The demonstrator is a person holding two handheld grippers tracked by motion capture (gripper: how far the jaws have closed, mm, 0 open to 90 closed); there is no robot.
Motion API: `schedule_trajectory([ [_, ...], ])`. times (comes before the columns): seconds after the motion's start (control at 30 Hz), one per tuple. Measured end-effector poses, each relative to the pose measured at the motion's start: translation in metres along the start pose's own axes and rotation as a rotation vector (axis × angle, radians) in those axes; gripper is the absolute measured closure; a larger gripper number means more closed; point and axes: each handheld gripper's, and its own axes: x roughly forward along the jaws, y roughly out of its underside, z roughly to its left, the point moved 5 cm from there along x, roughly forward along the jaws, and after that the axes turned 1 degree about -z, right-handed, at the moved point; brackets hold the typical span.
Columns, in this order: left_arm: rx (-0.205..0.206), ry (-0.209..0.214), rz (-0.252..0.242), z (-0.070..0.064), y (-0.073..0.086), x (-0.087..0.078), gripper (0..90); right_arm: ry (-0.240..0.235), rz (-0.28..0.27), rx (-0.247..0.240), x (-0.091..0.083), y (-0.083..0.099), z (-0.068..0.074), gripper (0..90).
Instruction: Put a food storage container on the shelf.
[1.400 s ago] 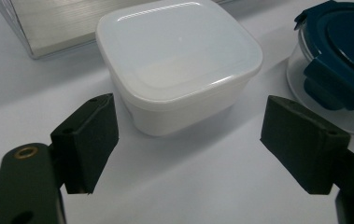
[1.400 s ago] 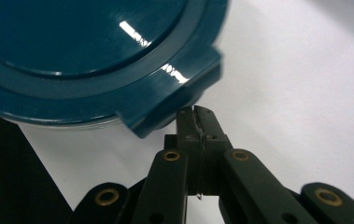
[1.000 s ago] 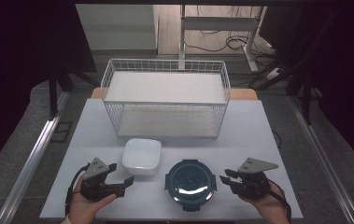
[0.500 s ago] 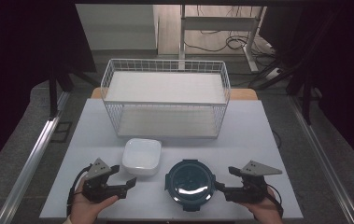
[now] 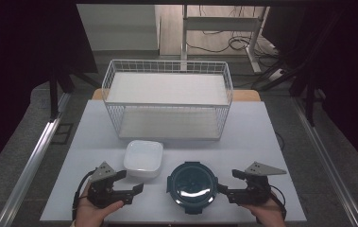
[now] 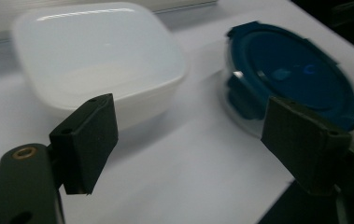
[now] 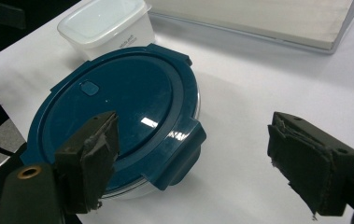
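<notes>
Round container w/ dark teal snap-on lid and clear base (image 5: 192,182) sits on the white table (image 5: 257,142), near its front edge, about centre. Lid is on; one of its clip tabs faces the right hand-held gripper (image 5: 225,191).

Right hand-held gripper: released, jaws spread wide, holding nothing. In the high view its tips are just beside the container's right rim; contact can't be told from there. In the right gripper view (image 7: 198,163) the left jaw overlaps the lid's near edge and the right jaw is over bare table, well off the container (image 7: 118,107).

Left hand-held gripper (image 5: 136,187): also released, jaws wide apart, empty. It sits at the front left of the table, tips pointing right, twd the gap between the two containers. In the left gripper view (image 6: 188,140) both jaws frame bare table.

White translucent square plastic box w/ rounded corners (image 5: 143,158) stands just behind the left hand-held gripper, left of and slightly behind the teal container, near it but not touching. Seen also at (image 6: 100,60) and (image 7: 104,25).

White wire-mesh basket w/ a pale board across it (image 5: 167,99) stands further back on the table, well apart from both containers.
</notes>
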Motion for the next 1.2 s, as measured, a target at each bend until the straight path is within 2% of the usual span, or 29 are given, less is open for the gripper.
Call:
schedule_trajectory([
  [0.07,0.006,0.02,0.004,-0.011,0.001,0.002,18.5,0.001,0.009,-0.005,0.001,0.0,0.001,15.3],
  [0.17,-0.011,0.058,0.014,-0.023,0.003,0.006,18.5,-0.008,0.015,0.003,0.002,0.001,0.002,14.1],
  [0.33,-0.108,0.114,0.042,-0.027,0.007,0.017,18.4,-0.037,0.022,0.04,0.005,0.001,0.002,12.2],
  [0.47,-0.205,0.192,0.068,-0.03,0.008,0.03,18.4,-0.057,0.042,0.072,0.01,0.002,0.002,10.5],
  [0.53,-0.248,0.207,0.073,-0.029,0.006,0.037,18.5,-0.067,0.051,0.098,0.012,0.003,0.001,9.8],
  [0.7,-0.3,0.228,0.087,-0.028,0.003,0.052,18.7,-0.111,0.067,0.169,0.02,0.006,-0.002,9.1],
  [0.8,-0.313,0.238,0.101,-0.031,0.002,0.061,18.5,-0.121,0.088,0.208,0.026,0.008,-0.002,8.5],
  [0.83,-0.323,0.249,0.108,-0.032,0.002,0.063,18.5,-0.124,0.094,0.222,0.028,0.009,-0.002,8.4],
  [0.9,-0.367,0.305,0.125,-0.036,0.003,0.069,18.3,-0.154,0.101,0.266,0.032,0.01,-0.001,7.6],
  [0.97,-0.351,0.284,0.135,-0.038,0.003,0.075,18.2,-0.16,0.111,0.291,0.035,0.011,0.0,7.3],
  [1.2,-0.379,0.288,0.142,-0.038,0.003,0.088,18.8,-0.184,0.145,0.333,0.044,0.015,0.002,7.4],
])
